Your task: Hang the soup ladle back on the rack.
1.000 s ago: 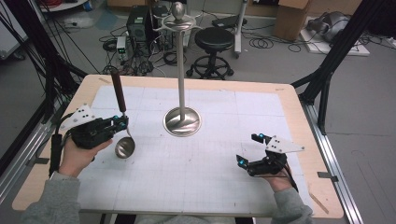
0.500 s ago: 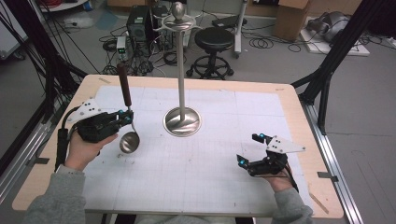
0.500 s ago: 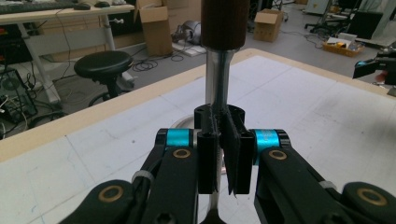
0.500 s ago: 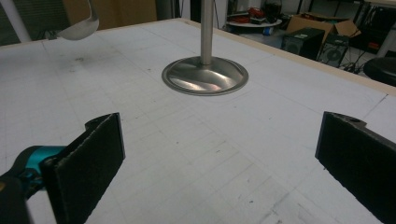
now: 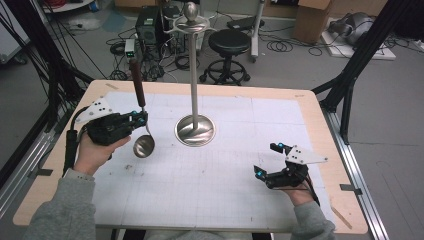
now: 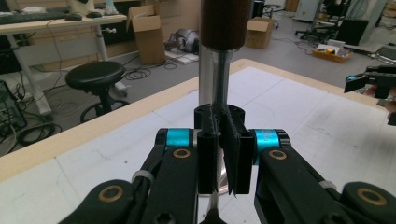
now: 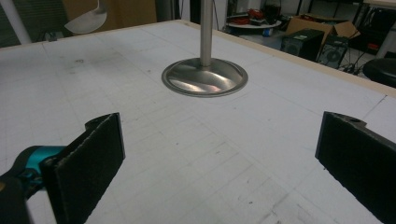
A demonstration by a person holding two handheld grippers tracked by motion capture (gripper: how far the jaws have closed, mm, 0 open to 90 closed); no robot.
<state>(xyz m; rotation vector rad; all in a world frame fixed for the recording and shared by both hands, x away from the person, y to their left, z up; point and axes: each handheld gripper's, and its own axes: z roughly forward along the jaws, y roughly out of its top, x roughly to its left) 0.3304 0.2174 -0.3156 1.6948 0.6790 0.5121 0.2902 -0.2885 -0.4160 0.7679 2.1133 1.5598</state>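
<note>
While its jaws pinch the thin metal shaft of the ladle [image 5: 141,125], the left gripper [image 5: 141,119] hangs above the left part of the table [image 5: 310,107]. That ladle stands nearly upright in the grip: its brown wooden handle rises above the jaws and tilts slightly toward the far side, and its shiny round bowl hangs below them, clear of the white gridded mat [image 5: 220,175]. In the left gripper view the two black pads meet on the shaft [image 6: 218,140] just under the wooden handle. Just right of the ladle stands the metal stand [image 5: 194,129], its round base flat on the mat near the middle and its slim pole rising to hooked arms and a ball at the top. Well apart from both, the right gripper [image 5: 265,160] rests low at the near right of the table, jaws spread wide with nothing between them.
</note>
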